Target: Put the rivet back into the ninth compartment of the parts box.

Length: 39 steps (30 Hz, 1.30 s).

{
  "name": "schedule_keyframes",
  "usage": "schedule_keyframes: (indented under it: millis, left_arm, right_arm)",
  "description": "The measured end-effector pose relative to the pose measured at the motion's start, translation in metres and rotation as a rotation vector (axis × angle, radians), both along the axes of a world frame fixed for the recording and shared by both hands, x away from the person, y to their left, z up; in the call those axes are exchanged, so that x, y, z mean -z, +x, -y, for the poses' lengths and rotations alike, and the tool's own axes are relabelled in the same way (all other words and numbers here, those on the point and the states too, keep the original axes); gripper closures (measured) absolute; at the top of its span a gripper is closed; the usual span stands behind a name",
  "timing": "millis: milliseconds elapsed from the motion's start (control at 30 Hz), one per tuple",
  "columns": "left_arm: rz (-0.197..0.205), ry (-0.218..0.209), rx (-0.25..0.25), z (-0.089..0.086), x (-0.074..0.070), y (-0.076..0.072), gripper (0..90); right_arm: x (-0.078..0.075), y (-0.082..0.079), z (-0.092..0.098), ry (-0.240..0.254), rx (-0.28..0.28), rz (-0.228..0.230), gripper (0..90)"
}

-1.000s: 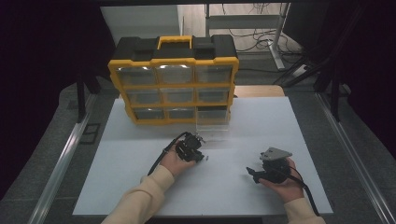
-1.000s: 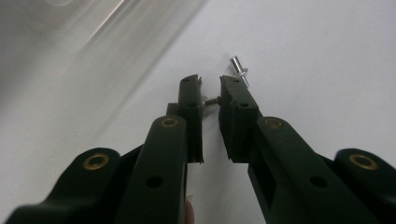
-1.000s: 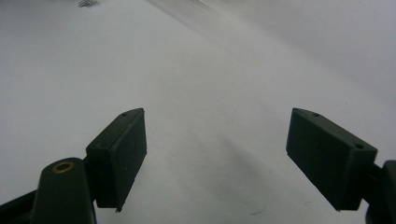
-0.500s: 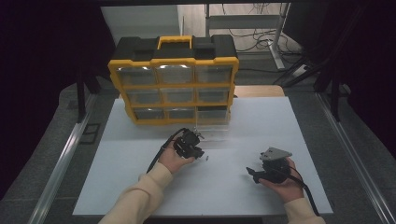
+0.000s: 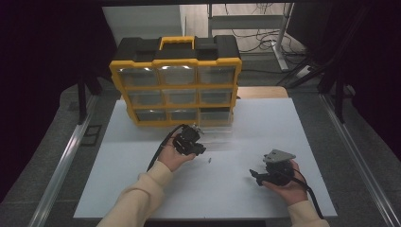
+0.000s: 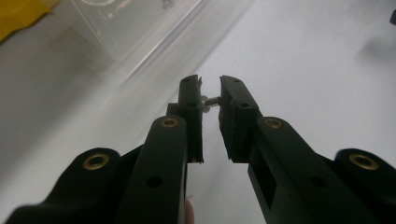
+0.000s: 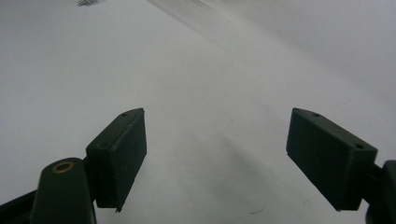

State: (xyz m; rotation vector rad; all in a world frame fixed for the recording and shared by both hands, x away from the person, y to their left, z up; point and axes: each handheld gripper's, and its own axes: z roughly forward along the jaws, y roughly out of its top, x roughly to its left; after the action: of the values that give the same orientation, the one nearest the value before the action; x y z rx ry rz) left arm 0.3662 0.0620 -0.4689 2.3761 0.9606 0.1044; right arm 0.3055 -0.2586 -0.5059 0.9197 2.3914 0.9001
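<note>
My left gripper (image 5: 201, 150) hovers over the white table just in front of a clear plastic drawer (image 5: 218, 134) that has been taken out of the organizer. In the left gripper view the gripper (image 6: 211, 99) is shut on a small metal screw (image 6: 212, 100), which lies crosswise between the pads, and the clear drawer (image 6: 140, 28) sits beyond at the upper left. Another small screw (image 5: 208, 161) lies on the table right of the left hand. My right gripper (image 5: 254, 176) rests low at the front right, its jaws (image 7: 215, 154) wide apart with bare table between them.
A yellow and black organizer (image 5: 176, 90) with clear drawers stands upright at the back of the white table (image 5: 265, 123); its lower right slot looks open. A tiny screw (image 7: 85, 2) shows far off in the right gripper view. Dark floor and metal rails flank the table.
The left hand has lifted a little off the table with the screw still pinched, drifting toward the drawer. The right hand has kept still.
</note>
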Motion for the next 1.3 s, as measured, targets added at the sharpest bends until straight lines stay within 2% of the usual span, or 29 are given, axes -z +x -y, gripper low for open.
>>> schedule_keyframes:
  millis: [200, 333, 600, 1300]
  left_arm:
    - [0.014, -0.005, 0.0, -0.002, -0.008, 0.001, 79.7]
    - [0.023, -0.027, -0.01, -0.004, -0.014, 0.002, 79.7]
    - [0.042, -0.042, -0.023, -0.009, -0.024, 0.005, 79.6]
    - [0.075, -0.06, -0.038, -0.01, -0.048, 0.016, 79.7]
  right_arm:
    - [0.0, 0.0, 0.0, 0.001, 0.0, 0.0, 21.0]
    - [0.0, 0.0, 0.0, 0.0, 0.0, 0.001, 21.0]
    - [0.0, 0.0, 0.0, 0.001, -0.001, 0.001, 21.0]
    - [0.0, 0.0, 0.0, 0.002, -0.002, -0.002, 21.0]
